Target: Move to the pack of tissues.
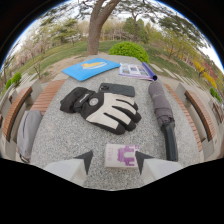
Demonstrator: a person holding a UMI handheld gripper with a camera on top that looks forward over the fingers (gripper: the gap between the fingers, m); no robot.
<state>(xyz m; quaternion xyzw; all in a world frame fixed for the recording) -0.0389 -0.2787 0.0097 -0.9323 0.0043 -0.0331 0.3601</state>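
Note:
The pack of tissues [119, 155], white with purple print, lies flat on the grey stone table [55, 135]. It sits between my two dark fingertips [86, 161], with a gap on each side. My gripper [114, 161] is open and low over the table's near edge.
Beyond the pack lies a black and white glove [102, 108], then a dark phone [117, 89]. A folded grey umbrella [163, 116] lies to the right. A blue folder [90, 68] and a booklet [136, 70] rest at the far edge. Wooden benches [20, 107] flank the table.

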